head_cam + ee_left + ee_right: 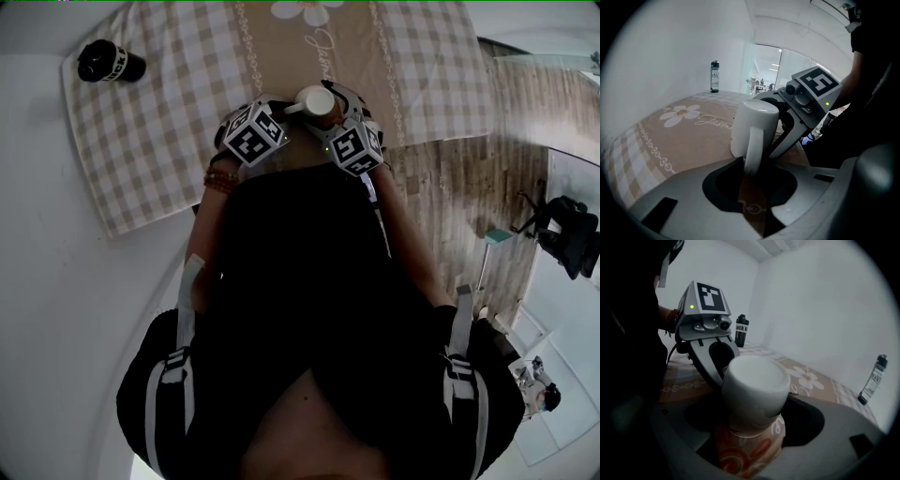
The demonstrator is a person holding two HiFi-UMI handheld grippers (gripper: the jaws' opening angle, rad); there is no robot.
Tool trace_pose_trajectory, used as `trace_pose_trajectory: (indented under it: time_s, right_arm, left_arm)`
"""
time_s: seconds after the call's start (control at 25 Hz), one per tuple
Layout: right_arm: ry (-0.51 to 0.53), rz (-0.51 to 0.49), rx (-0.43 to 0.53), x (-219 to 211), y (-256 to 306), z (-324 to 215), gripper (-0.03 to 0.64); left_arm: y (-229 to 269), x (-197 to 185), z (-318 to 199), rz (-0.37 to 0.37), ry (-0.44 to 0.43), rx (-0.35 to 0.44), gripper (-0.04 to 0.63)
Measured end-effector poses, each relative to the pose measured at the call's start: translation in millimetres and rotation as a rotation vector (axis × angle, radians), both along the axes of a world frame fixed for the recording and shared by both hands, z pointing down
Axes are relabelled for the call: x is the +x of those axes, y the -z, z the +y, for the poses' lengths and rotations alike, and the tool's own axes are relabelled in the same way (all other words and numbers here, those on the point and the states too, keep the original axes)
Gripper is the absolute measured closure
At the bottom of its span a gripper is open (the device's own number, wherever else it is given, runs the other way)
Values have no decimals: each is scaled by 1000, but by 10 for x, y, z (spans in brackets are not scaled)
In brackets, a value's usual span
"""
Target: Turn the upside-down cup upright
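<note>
The left gripper [752,168] has its fingers clenched on the handle [753,145] of the white cup [754,380]. The right gripper [752,420] has its fingers grasping the cup's body from the opposite side. Between them the cup is upside-down, flat base up, with its rim down at the cloth [684,140] on the bench; I cannot tell whether it touches. Each gripper crowds the side of the cup facing the other. Well apart beyond the fingers, a black bottle [110,64] stands upright at a cloth corner. A second bottle [714,77] stands at the far edge by the wall.
</note>
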State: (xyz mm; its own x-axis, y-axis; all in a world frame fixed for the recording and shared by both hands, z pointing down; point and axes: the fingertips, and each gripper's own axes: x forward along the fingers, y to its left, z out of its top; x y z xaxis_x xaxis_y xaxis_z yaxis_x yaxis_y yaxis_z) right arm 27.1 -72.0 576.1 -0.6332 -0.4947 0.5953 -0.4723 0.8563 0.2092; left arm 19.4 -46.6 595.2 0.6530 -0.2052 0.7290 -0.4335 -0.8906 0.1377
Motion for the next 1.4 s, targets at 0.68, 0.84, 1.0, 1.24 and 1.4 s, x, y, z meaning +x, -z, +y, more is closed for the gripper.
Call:
trace_pose_trajectory:
  time_s: [0.68, 0.84, 1.0, 1.24, 1.4]
  right_arm:
    - [43, -62, -84, 18, -31, 19, 212]
    - [23, -110, -109, 88, 11, 90, 212]
    - [26, -120, -112, 206, 83, 204, 212]
    - [-57, -268, 14, 289, 595, 231, 299]
    - [-225, -502, 130, 337, 1194, 130, 523]
  left_arm:
    - [-13, -66, -61, -52, 48, 86, 463]
    - [3, -159, -82, -51, 87, 144, 382]
    - [153, -234, 0, 52, 122, 148, 356]
    - [552, -476, 115, 186, 258, 243, 356]
    - [1069, -611, 31, 274, 443, 426, 468]
